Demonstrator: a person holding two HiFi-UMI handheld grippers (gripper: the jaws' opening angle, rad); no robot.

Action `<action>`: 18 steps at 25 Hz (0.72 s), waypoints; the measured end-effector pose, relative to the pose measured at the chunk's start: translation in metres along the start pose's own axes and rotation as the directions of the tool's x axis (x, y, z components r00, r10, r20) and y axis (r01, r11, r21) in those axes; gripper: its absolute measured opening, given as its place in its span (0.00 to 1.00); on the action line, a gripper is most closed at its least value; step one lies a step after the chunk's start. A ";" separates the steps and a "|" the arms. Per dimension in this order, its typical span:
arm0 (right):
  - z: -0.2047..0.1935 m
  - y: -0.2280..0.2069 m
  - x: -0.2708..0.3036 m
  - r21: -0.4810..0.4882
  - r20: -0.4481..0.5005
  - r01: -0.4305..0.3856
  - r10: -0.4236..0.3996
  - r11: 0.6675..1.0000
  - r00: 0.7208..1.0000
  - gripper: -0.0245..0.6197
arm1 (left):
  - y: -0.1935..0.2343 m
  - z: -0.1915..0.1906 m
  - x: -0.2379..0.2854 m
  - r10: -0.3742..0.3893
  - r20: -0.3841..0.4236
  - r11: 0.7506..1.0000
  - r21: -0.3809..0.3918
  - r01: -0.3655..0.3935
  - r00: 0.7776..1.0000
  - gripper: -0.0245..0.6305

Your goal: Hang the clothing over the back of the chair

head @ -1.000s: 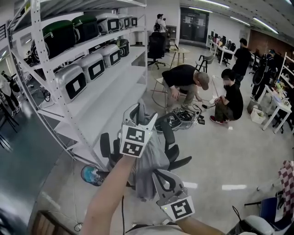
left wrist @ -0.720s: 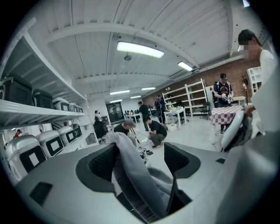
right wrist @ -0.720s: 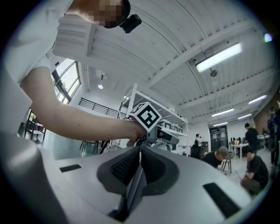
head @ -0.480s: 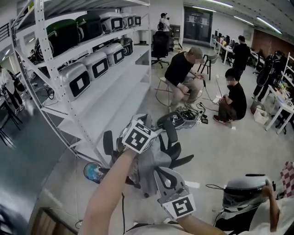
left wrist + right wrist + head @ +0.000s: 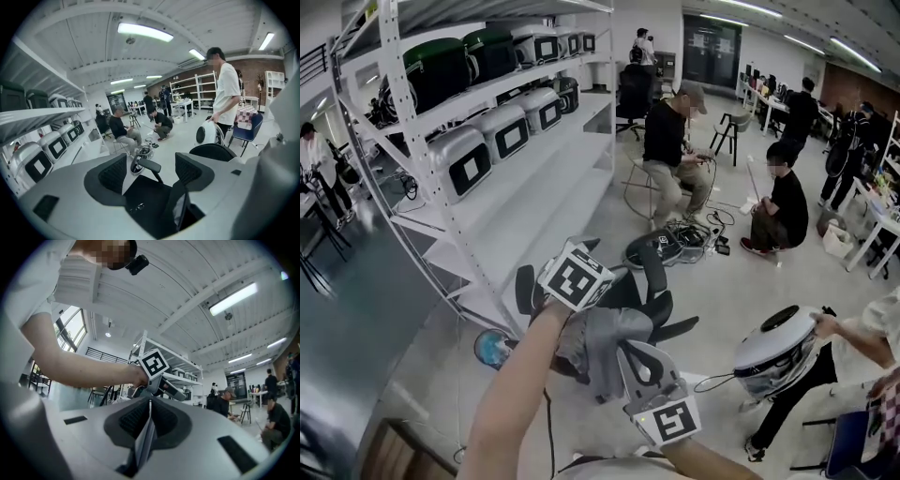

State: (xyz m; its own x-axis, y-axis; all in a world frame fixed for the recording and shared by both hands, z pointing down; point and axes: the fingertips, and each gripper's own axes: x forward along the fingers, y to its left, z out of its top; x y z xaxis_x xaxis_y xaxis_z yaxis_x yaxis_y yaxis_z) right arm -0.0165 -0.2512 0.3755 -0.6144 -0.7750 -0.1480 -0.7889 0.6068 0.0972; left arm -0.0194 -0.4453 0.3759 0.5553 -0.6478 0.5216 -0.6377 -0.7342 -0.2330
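Grey garment (image 5: 605, 330): lying draped across office chair (image 5: 654, 279) back, beneath left tongs (image 5: 151, 165), ahead of right tongs (image 5: 149, 418). Left: spread wide, having just been opening, nothing between, letting cloth settle. Right: pinching thin fold, likely steadying against slipping.

Greys, black and white

Grey clothing (image 5: 598, 339); black chair (image 5: 654, 281); marker cube (image 5: 575, 277) in black-and-white squares; white shelving rack (image 5: 539, 178); silver appliances (image 5: 457, 164) with black panels.
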 end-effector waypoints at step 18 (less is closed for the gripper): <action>-0.001 0.005 -0.015 -0.006 -0.019 -0.034 0.033 0.999 0.999 0.06 | -0.025 0.030 -0.127 0.330 0.427 0.944 -0.153 -0.293 0.842 0.09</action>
State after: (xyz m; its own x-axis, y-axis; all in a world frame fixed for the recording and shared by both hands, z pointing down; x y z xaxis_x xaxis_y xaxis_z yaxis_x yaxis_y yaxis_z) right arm -0.0109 -0.2365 0.3792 -0.6406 -0.7575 -0.1260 -0.7679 0.6314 0.1085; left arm -0.0578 -0.3507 0.2906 0.4847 -0.8746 0.0116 -0.8462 -0.4722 -0.2469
